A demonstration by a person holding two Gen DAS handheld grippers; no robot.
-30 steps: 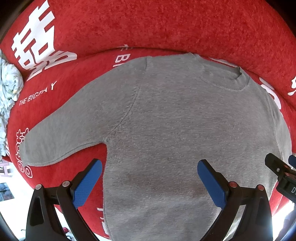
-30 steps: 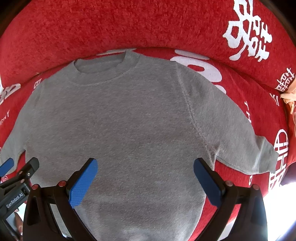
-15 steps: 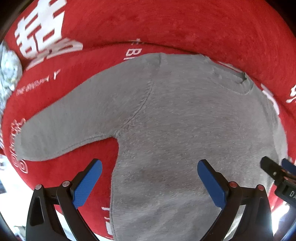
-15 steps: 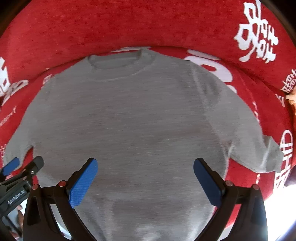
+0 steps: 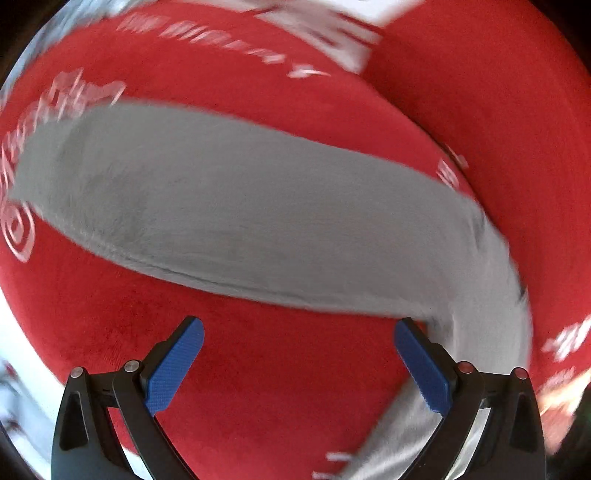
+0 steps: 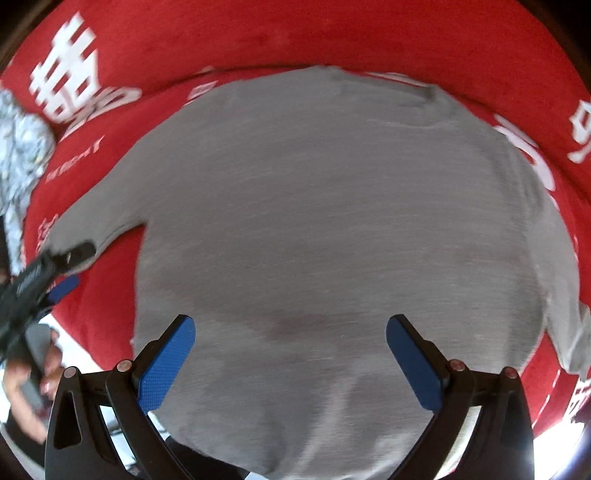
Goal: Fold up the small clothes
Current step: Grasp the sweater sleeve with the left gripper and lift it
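A small grey sweater (image 6: 332, 229) lies flat, front up, on a red cloth (image 6: 258, 33) with white lettering. Its neckline is at the far side, its hem nearest me. In the left wrist view its left sleeve (image 5: 207, 206) stretches across the frame, blurred by motion. My left gripper (image 5: 299, 363) is open over the red cloth just in front of that sleeve, and holds nothing. It also appears in the right wrist view as the left gripper (image 6: 62, 269) beside the sleeve's cuff. My right gripper (image 6: 290, 363) is open above the sweater's lower body, empty.
A pale patterned cloth (image 6: 18, 158) lies at the far left of the red cloth. A hand (image 6: 26, 380) holds the left gripper at the lower left. The red cloth's raised back runs behind the sweater. Bright floor shows past the near edge.
My left gripper has swung left, from over the sweater's body to the left sleeve. My right gripper has shifted left, over the middle of the lower body. Both stay open.
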